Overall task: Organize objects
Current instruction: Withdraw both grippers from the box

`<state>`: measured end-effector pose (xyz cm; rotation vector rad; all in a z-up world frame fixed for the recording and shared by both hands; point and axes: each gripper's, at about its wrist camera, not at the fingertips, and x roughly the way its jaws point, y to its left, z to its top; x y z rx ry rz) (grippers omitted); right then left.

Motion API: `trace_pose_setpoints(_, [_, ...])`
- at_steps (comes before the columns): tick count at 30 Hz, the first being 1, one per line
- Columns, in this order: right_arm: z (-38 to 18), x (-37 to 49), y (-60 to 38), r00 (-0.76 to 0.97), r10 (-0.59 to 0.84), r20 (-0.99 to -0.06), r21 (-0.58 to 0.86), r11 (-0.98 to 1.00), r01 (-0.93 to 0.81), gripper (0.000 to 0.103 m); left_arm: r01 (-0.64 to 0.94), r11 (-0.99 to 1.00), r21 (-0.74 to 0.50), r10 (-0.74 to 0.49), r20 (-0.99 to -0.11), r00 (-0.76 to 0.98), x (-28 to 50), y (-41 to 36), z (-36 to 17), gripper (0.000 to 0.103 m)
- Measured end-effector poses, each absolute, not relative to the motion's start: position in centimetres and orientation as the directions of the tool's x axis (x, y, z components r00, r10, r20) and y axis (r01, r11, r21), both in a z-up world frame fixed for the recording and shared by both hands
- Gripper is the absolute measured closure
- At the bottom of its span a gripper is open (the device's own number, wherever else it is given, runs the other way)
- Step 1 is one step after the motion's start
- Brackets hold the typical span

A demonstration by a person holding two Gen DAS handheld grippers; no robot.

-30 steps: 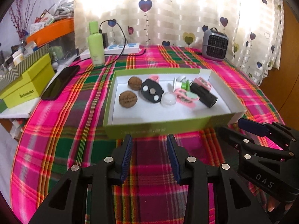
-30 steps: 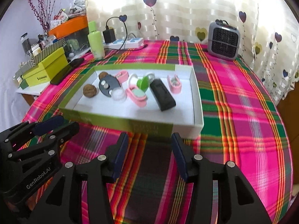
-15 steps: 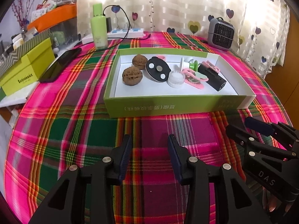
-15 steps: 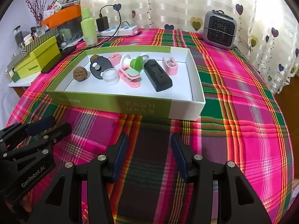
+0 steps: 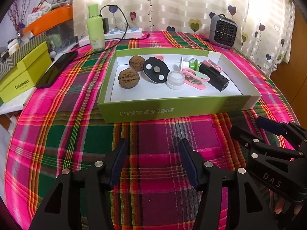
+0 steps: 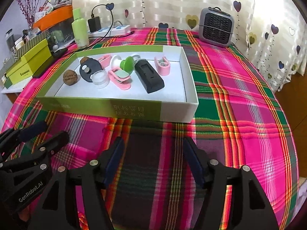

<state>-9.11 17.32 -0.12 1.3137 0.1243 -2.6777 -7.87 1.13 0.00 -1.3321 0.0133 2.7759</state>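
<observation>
- All the small objects visible lay inside the shallow green-and-white box (image 5: 172,113); none lay loose on the plaid tablecloth (image 5: 57,126) around it, so the gathering looked done or close to it.
- Inside, two walnuts (image 5: 128,78) sat at the left end, beside a black oval disc (image 5: 155,72) with round metal spots.
- A small clear jar with a white lid (image 5: 175,80) touched the disc's right edge; pink clips (image 5: 193,79) and a green-and-white piece (image 6: 126,64) were heaped in the middle.
- A black rectangular block (image 6: 149,75) lay towards the right end, another pink clip (image 6: 162,65) just beyond it.
- What may have been left, if anything, was sorting within the box; the heap was still jumbled.
- The left gripper (image 5: 151,161) had just been spreading its jaws; they stood apart with nothing between them but cloth.
- The right gripper (image 6: 152,159) had likewise just opened wide and was empty.
- Both grippers hovered over bare cloth on the near side of the box, clear of its front wall; every object lay beyond that wall, none within the jaws' reach.
</observation>
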Motion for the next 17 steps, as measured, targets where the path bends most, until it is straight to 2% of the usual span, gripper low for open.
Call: trace_pose_setpoints(17, [-0.07,-9.12,17.23,-0.603,-0.103,-0.791,-0.006,-0.984,0.176,0.038,-0.060,-0.998,-0.017,0.050,-0.780,-0.624,-7.86,1.19,0.01,0.046])
